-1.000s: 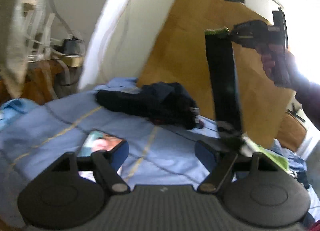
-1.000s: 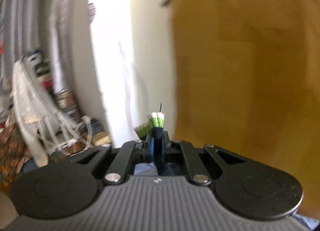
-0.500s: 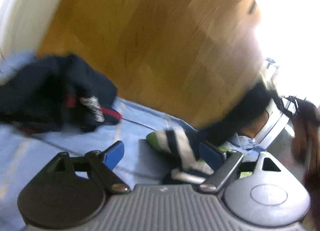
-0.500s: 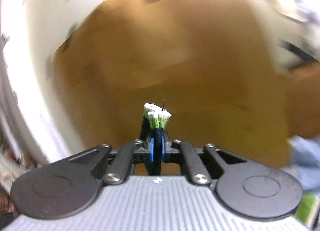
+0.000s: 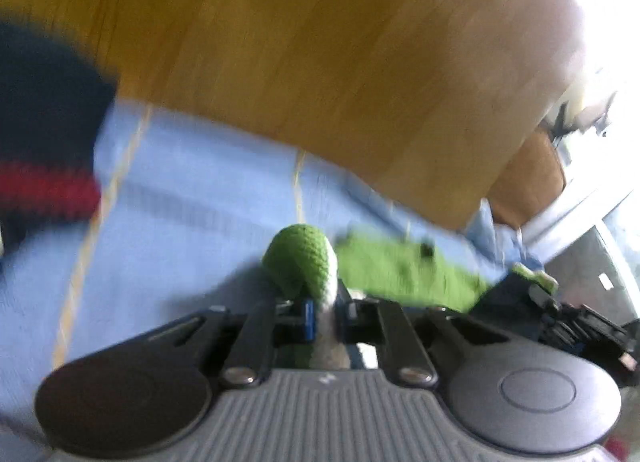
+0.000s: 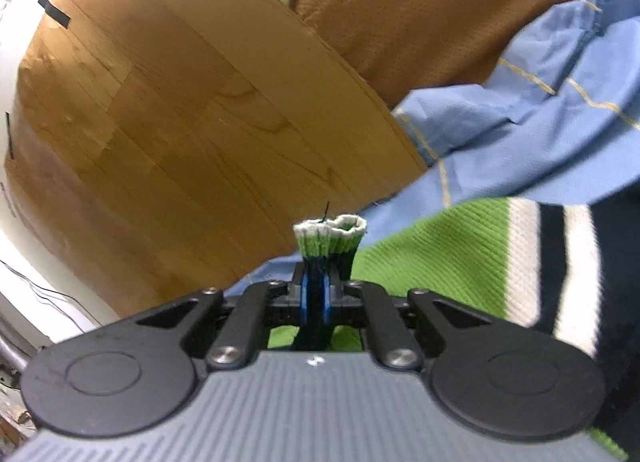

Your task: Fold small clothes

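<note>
My left claw has just clenched on the sock's green toe, my right claw grips its cuff, so it stretches between them over the blue sheet

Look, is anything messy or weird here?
A little. The blue sheet is rumpled and bunched up by the wooden board. A dark garment lies in a heap, unfolded. The sock looks fine, pinched at both ends.
</note>
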`<action>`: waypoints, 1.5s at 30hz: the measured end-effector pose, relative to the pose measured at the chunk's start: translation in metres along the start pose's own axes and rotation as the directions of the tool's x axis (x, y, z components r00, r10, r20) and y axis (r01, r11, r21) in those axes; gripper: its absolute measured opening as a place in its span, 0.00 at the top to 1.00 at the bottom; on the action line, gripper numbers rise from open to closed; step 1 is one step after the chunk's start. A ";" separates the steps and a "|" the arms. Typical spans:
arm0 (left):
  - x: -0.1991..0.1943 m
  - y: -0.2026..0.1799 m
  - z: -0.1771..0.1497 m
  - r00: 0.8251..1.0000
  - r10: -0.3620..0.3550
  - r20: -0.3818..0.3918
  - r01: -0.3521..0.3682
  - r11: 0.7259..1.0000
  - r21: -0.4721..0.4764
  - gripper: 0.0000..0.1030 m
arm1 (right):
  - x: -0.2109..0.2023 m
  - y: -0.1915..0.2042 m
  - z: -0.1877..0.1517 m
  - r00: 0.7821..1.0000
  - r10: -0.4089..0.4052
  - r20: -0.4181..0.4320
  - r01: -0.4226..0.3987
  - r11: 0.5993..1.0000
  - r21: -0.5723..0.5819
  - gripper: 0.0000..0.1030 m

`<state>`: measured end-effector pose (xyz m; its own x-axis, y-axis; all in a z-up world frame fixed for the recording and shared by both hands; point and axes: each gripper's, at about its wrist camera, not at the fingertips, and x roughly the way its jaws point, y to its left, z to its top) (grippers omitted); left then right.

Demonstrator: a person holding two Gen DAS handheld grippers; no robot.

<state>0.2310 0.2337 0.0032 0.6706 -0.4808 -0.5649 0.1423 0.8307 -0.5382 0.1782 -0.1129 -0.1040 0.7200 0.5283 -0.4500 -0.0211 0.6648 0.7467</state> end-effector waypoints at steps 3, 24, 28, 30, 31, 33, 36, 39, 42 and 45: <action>-0.022 -0.009 0.022 0.983 0.037 0.177 -0.054 0.994 0.091 0.91 | -0.002 0.019 0.000 0.995 0.085 0.053 -0.083 0.996 -0.028 0.90; -0.012 -0.016 -0.029 0.951 0.257 0.174 -0.271 0.960 0.063 0.59 | 0.101 0.020 0.063 0.952 -0.305 -0.034 0.296 0.941 -0.162 0.88; 0.006 -0.051 -0.046 0.954 0.265 0.139 -0.288 0.940 0.183 0.59 | 0.107 0.029 0.090 0.950 -0.306 -0.068 0.298 0.949 -0.101 0.80; 0.015 -0.060 -0.057 0.949 0.294 0.118 -0.314 0.918 0.242 0.58 | 0.082 0.028 0.112 0.971 -0.239 -0.008 0.238 0.971 -0.032 0.79; 0.023 -0.062 -0.062 0.942 0.318 0.105 -0.334 0.905 0.263 0.58 | 0.067 0.029 0.121 0.972 -0.233 0.034 0.234 0.971 -0.039 0.79; 0.033 -0.060 -0.070 0.930 0.345 0.126 -0.367 0.880 0.301 0.57 | 0.035 0.033 0.140 0.957 -0.264 0.123 0.278 0.953 -0.118 0.79; 0.033 -0.061 -0.069 0.930 0.345 0.125 -0.366 0.888 0.278 0.56 | -0.009 0.038 0.145 0.937 -0.313 0.158 0.347 0.892 -0.290 0.76; 0.033 -0.063 -0.073 0.926 0.351 0.140 -0.377 0.880 0.288 0.56 | -0.019 0.038 0.130 0.942 -0.320 0.105 0.330 0.818 -0.471 0.58; 0.026 -0.064 -0.077 0.923 0.349 0.160 -0.382 0.878 0.288 0.55 | -0.024 0.043 0.096 0.929 -0.358 0.090 0.320 0.660 -0.680 0.42; 0.026 -0.066 -0.080 0.919 0.354 0.171 -0.391 0.874 0.290 0.55 | -0.012 0.035 0.073 0.896 -0.426 0.125 0.345 0.489 -0.801 0.42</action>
<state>0.1809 0.1445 -0.0256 0.7912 -0.0999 -0.6033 0.0733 0.9950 -0.0685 0.2193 -0.1342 -0.0365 0.7410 0.1235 -0.6601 -0.3178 0.9304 -0.1827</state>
